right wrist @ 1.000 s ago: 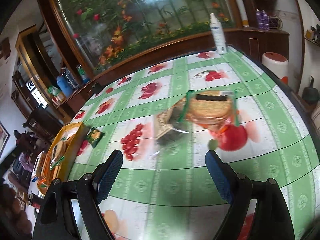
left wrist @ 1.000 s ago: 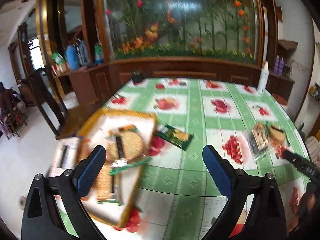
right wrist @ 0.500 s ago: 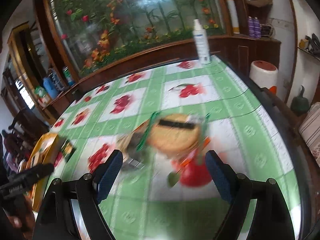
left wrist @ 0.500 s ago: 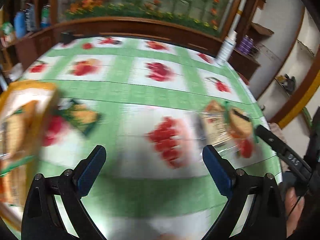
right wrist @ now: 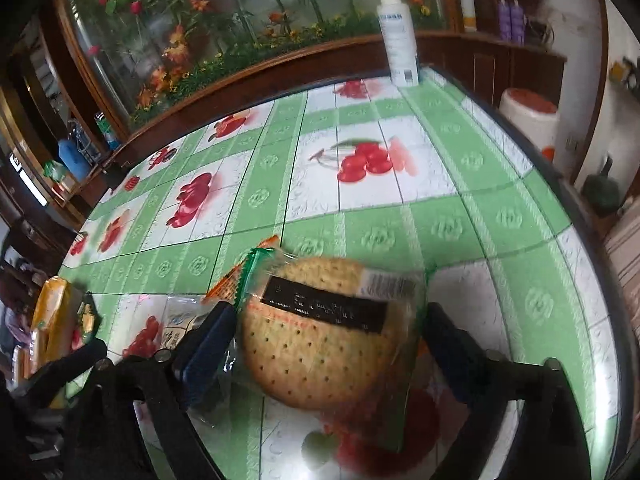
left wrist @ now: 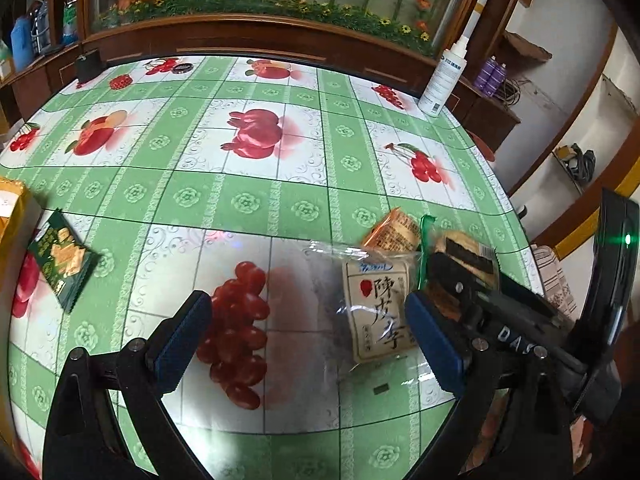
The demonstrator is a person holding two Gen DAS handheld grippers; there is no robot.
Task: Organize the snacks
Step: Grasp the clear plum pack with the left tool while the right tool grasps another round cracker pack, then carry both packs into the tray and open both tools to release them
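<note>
Evidently the sorting is only partly done: at the far left a yellow tray already holds some packets, though its contents are hard to make out, while a green snack packet lies on the table just beside it. Three more snacks sit clustered near the right edge: a round cracker pack, a clear bag with a printed label and an orange packet. The right gripper is spread wide around the cracker pack, not yet pinching it. The left gripper hangs spread and empty over the table just left of the clear bag.
</note>
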